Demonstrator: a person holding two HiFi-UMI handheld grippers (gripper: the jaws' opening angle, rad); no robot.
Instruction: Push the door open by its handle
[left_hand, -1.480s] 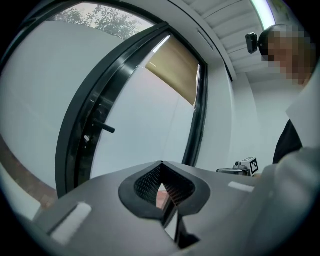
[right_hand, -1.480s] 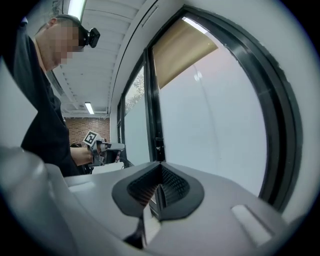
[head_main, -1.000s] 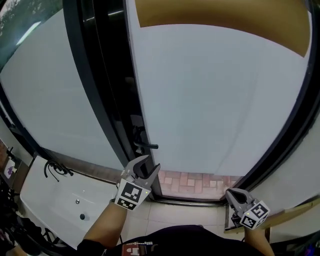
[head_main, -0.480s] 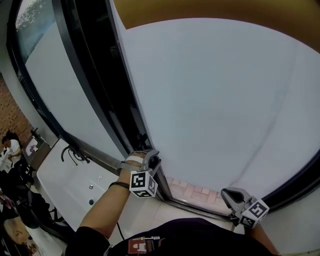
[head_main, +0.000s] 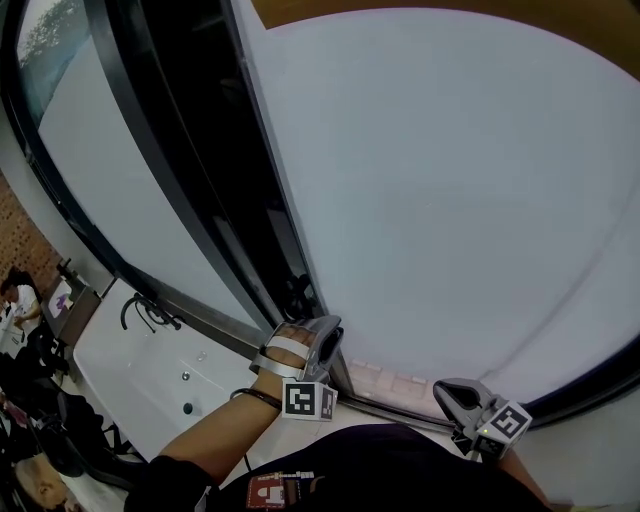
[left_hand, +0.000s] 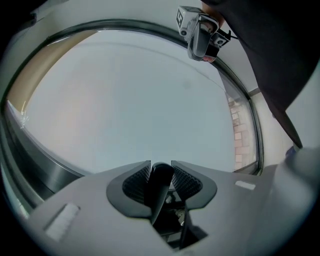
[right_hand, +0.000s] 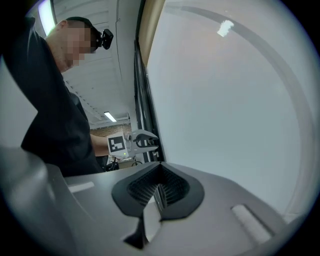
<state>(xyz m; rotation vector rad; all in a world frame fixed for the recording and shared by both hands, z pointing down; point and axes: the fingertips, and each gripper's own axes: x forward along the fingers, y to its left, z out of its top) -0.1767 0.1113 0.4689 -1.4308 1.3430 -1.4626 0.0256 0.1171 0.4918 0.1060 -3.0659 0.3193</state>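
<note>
Left gripper: jaws have just been closing and now clamp the black handle, with the pads tight on both its sides. Only the left gripper view shows me that. In head view I can't pick out the handle, just the gripper up against the edge of the door, next to the dark frame. Right gripper: jaws closed on each other, nothing in them, as seen in its own view. Head view shows only its grey body low right, well apart from the left one, near the door's bottom edge. Right gripper view also catches the left gripper side-on at the door edge, with the person behind it. Only head view has the white sink, lower left.
</note>
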